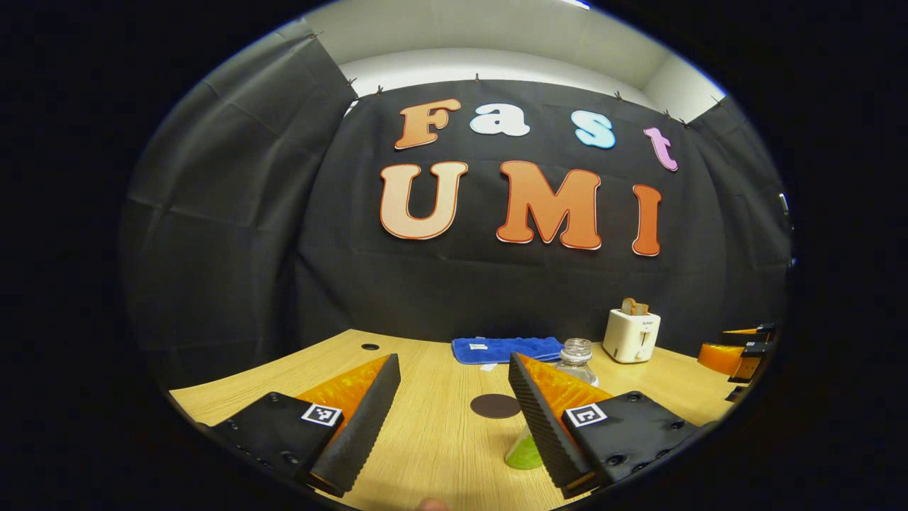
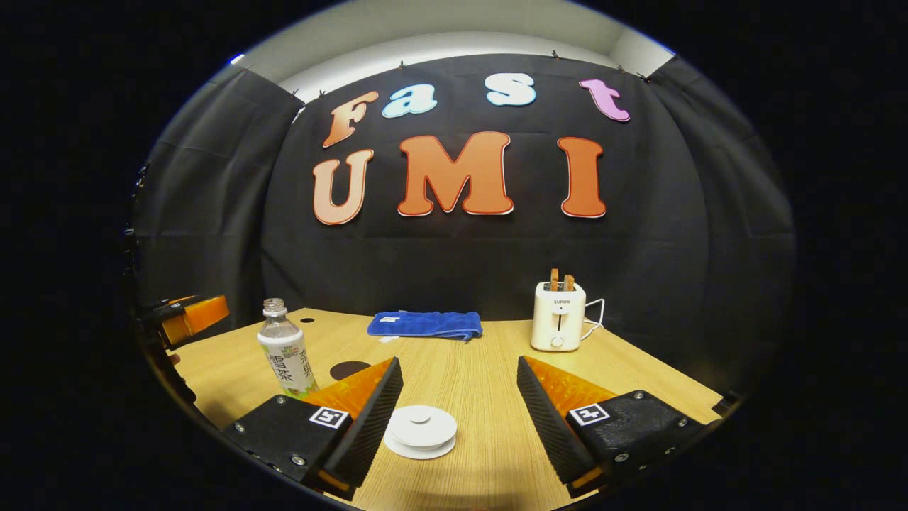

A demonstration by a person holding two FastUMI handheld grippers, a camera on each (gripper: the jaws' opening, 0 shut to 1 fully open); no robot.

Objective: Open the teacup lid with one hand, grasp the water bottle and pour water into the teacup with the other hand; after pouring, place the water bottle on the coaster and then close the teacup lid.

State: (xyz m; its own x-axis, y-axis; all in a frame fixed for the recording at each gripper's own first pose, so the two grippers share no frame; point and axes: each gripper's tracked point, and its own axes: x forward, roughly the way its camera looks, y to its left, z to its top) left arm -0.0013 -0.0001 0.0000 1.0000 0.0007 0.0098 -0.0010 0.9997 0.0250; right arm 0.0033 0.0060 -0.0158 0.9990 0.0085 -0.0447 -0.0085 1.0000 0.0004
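Two task items stand out on the light wood table (image 2: pixel 489 397): a white lidded teacup (image 2: pixel 421 431) and a clear water bottle (image 2: pixel 285 349). In the right gripper view the teacup sits low between the fingers of the right gripper (image 2: pixel 460 372), nearer the left finger, with its lid in place and a small knob on top; neither finger touches it. The right gripper's fingers are spread wide and hold nothing. The water bottle stands upright to the left of that gripper, uncapped, with a white printed label and a green base. A dark round coaster (image 2: pixel 349 369) lies on the table just behind and to the right of the bottle, partly hidden by the left finger.

In the left gripper view the same bottle (image 1: pixel 576 358) rises behind the right-hand finger of the left gripper (image 1: pixel 454 369), its neck and green base showing on either side of that finger. The coaster (image 1: pixel 496 405) lies bare between the fingers. The left gripper's fingers are likewise spread apart and empty.

Farther back, a folded blue cloth (image 2: pixel 424 324) lies near the table's rear edge. A white toaster (image 2: pixel 559 315) with slices in its slots stands to the right of the cloth, its cord trailing behind.
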